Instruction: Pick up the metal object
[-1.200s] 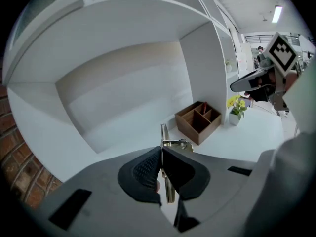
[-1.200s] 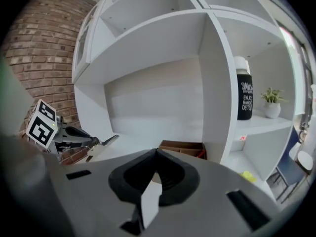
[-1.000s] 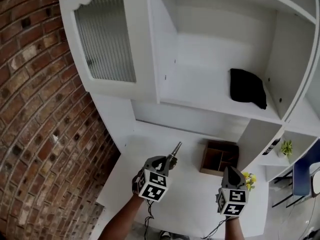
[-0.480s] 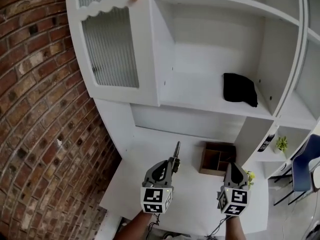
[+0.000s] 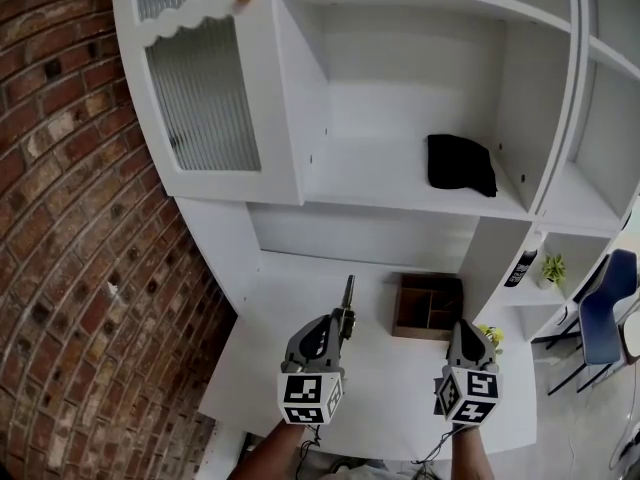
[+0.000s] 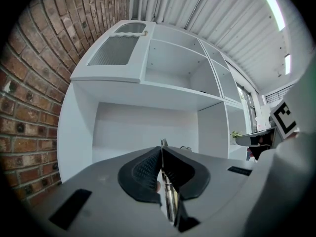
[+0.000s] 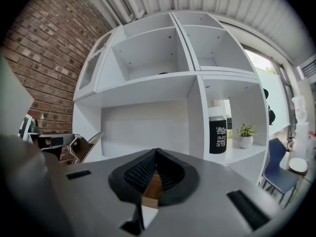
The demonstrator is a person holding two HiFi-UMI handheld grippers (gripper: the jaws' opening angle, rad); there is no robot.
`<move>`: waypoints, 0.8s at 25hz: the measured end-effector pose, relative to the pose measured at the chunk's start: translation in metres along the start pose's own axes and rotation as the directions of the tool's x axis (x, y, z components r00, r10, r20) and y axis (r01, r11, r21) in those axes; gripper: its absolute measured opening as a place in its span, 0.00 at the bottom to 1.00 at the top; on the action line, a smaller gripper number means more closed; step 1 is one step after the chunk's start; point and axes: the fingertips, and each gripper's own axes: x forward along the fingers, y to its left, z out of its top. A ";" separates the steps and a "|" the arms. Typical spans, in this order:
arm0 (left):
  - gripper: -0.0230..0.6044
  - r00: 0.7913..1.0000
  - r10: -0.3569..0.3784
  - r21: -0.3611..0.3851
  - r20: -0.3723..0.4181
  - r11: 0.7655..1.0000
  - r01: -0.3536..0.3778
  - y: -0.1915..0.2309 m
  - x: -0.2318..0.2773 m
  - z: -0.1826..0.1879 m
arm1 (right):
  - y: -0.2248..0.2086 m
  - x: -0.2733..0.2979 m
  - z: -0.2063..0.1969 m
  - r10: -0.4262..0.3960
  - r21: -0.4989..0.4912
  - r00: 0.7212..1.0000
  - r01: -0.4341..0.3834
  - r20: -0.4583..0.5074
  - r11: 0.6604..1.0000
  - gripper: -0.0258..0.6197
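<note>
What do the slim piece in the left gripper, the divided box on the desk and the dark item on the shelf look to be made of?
Slim piece: metal, likely steel; silvery with a bright sheen along its length. Divided box: wood; brown, matte, thin partitions. Dark item: probably fabric; black, limp and crumpled, no shine.

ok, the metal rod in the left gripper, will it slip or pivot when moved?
Probably stiff: the metal rod sticks out straight past the left gripper. Looks smooth and shiny, so it may slip. Thin, likely light.
</note>
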 end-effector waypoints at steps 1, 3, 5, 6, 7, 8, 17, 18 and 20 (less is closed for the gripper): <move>0.06 1.000 0.000 0.001 0.003 1.000 0.000 -0.001 -0.001 0.001 | -0.001 -0.001 0.000 -0.001 0.002 1.000 0.001 -0.001 1.000 0.04; 0.06 1.000 0.002 0.002 0.006 1.000 -0.002 -0.002 -0.003 0.002 | -0.001 -0.002 -0.002 0.001 -0.004 1.000 -0.001 -0.013 1.000 0.04; 0.06 1.000 0.004 0.003 0.008 1.000 -0.004 -0.002 -0.004 0.003 | 0.000 -0.003 -0.006 0.004 -0.035 0.999 -0.005 -0.041 0.999 0.04; 0.06 1.000 0.005 0.003 0.009 1.000 -0.005 -0.002 -0.005 0.004 | 0.002 -0.004 -0.008 0.006 -0.048 0.999 -0.008 -0.052 0.999 0.04; 0.06 1.000 0.007 0.003 0.009 1.000 -0.007 -0.002 -0.006 0.004 | 0.003 -0.005 -0.009 0.011 -0.052 0.998 -0.014 -0.058 0.999 0.04; 0.06 1.000 0.010 0.001 0.009 1.000 -0.010 -0.001 -0.006 0.003 | 0.005 -0.005 -0.010 0.018 -0.050 0.998 -0.021 -0.060 0.999 0.04; 0.06 1.000 0.020 -0.001 0.008 1.000 -0.020 -0.001 -0.010 0.003 | 0.005 -0.007 -0.012 0.022 -0.040 0.997 -0.024 -0.068 0.999 0.04; 0.06 1.000 0.021 -0.001 0.007 1.000 -0.021 -0.001 -0.010 0.002 | 0.005 -0.007 -0.012 0.022 -0.038 0.997 -0.024 -0.068 0.999 0.04; 0.06 1.000 0.025 -0.002 0.005 1.000 -0.025 0.000 -0.010 0.002 | 0.004 -0.006 -0.012 0.023 -0.036 0.997 -0.025 -0.067 0.999 0.04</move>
